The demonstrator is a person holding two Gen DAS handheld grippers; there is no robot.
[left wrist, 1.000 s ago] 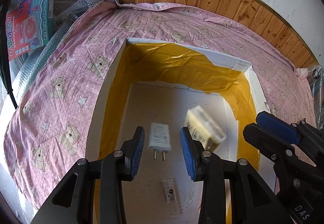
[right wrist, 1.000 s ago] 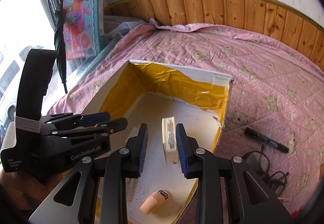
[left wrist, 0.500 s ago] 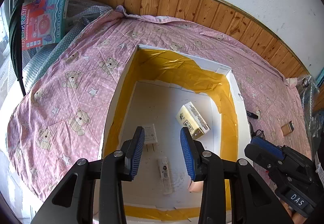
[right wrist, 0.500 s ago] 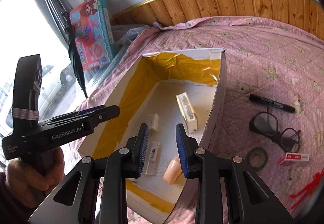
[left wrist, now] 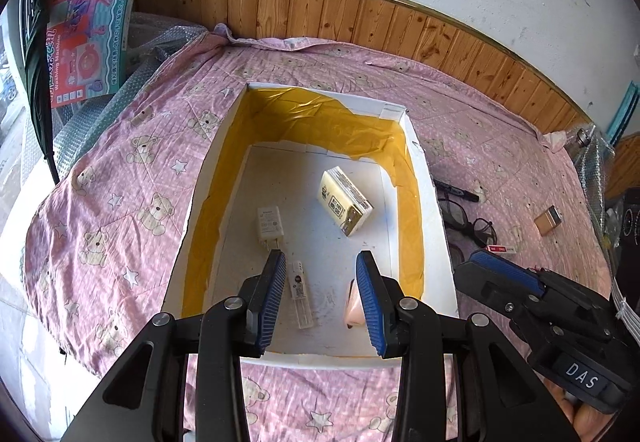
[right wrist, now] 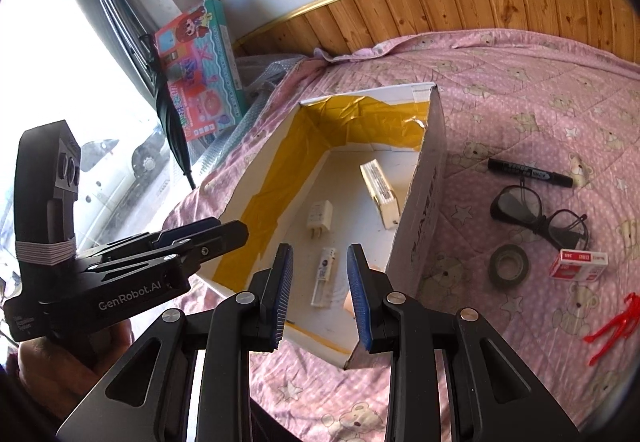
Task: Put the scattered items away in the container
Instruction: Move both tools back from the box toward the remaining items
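counting four items in the box [left wrist: 224,178], i held both tools, left [left wrist: 320,292] and right [right wrist: 318,290], open and empty; marker [right wrist: 530,173], glasses [right wrist: 536,218], tape [right wrist: 509,266] remained.

Both grippers were matte black plastic with ribbed blue pads [left wrist: 272,292] and silver screws at the pivots. The left gripper [right wrist: 208,232] had "GenRobot.AI" printed in white on its side, and the right gripper [left wrist: 504,276] had a little "DAS" label.

"GenRobot.AI" stands on the left gripper [right wrist: 200,238], "DAS" on the right gripper [left wrist: 500,274], "Washing Machine" on the toy box [left wrist: 92,22].
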